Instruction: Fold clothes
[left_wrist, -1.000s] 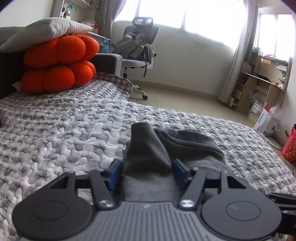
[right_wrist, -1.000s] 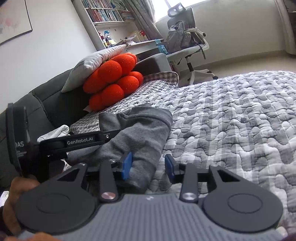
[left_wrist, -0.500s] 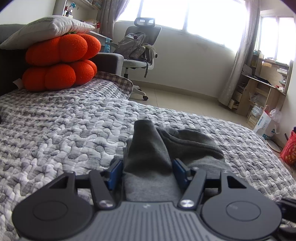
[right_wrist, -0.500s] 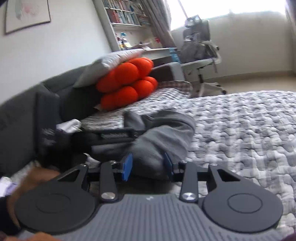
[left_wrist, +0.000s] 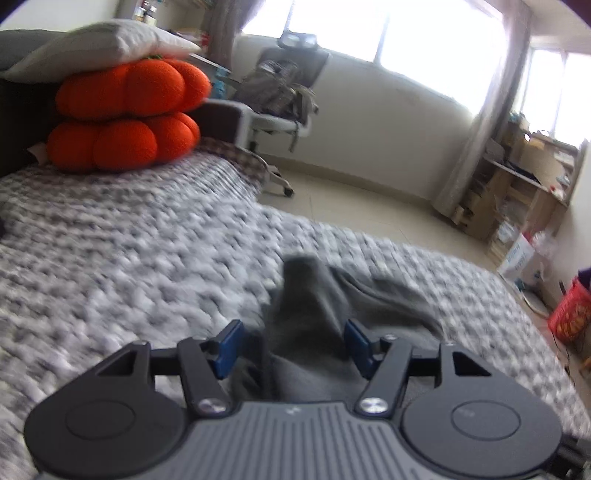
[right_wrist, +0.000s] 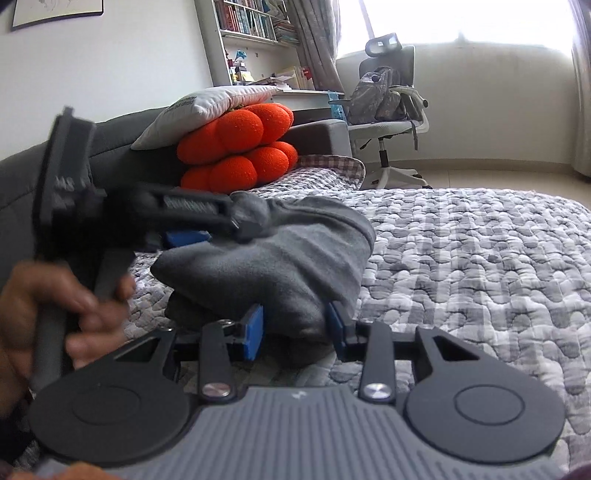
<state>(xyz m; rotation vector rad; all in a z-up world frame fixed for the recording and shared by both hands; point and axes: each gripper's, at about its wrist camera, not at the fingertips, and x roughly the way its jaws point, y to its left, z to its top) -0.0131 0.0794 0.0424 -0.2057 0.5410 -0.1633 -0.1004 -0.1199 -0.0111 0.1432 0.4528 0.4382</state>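
Spreading across most of both views, the grey-and-white quilted bedspread (left_wrist: 129, 266) is carrying everything else. At ten o'clock in the left wrist view, two stacked orange cushions (left_wrist: 125, 118) are sitting under a pale pillow (left_wrist: 99, 48), and at twelve o'clock an office chair (left_wrist: 284, 96) draped with a bag is standing on the floor beyond the bed edge. A red basket (left_wrist: 570, 314) is showing at three o'clock by the wall.

Lying bunched on the bedspread, the grey garment (right_wrist: 288, 258) is filling the centre of the right wrist view and running from the middle toward six o'clock in the left wrist view. The right gripper (right_wrist: 295, 328) is standing partly spread with its blue pads on either side of a fold of the cloth; I cannot tell whether they are pressing it. The left gripper (left_wrist: 293, 347) is standing wide, its pads apart with a raised ridge of the garment between them and a gap at the left pad. In the right wrist view it is appearing blurred at nine o'clock, held by a hand (right_wrist: 48, 317), its fingers reaching over the garment's far end.
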